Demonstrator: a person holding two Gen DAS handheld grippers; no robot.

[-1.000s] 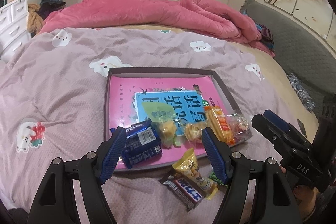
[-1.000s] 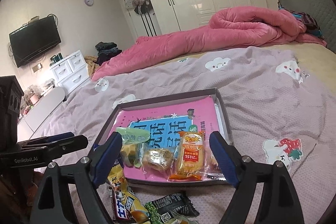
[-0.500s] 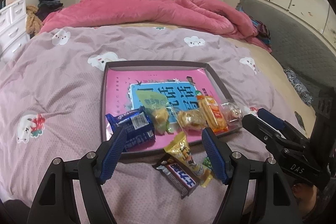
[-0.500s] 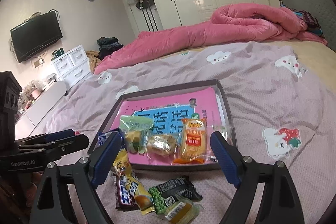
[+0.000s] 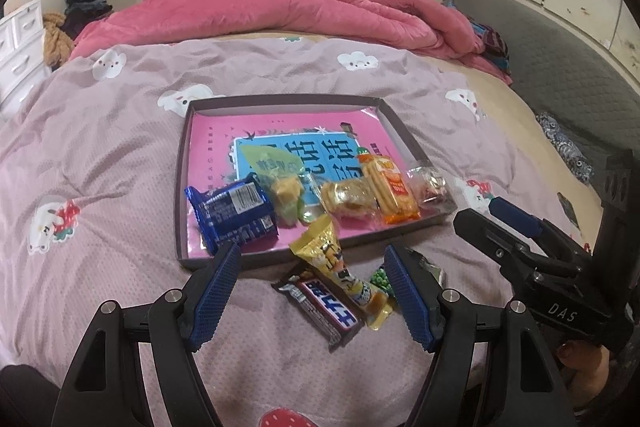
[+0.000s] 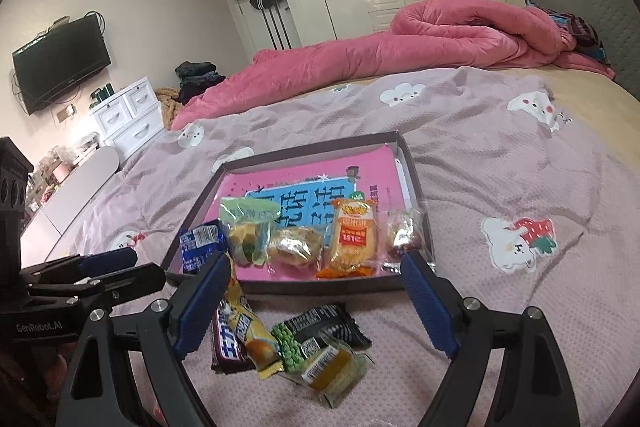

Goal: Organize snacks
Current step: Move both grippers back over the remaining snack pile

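Loose snacks waiting on the bed, tray beyond

You are holding the left gripper (image 5: 312, 301) and right gripper (image 6: 316, 307) with jaws spread wide, gripping nothing, framing the chocolate bar (image 5: 320, 303), yellow packet (image 5: 340, 271) and green pea packet (image 6: 316, 331) lying nearest, probably next for pickup; farther off, the tray (image 5: 182, 187) is keeping the sorted blue cookie pack (image 5: 232, 213) and orange cracker pack (image 5: 390, 187) in a row.

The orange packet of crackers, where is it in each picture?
Left wrist view: the orange plastic cracker packet lies right of centre, in the tray's near right part.
Right wrist view: it lies at centre.
Shared landmark: the dark cardboard tray with the pink book.
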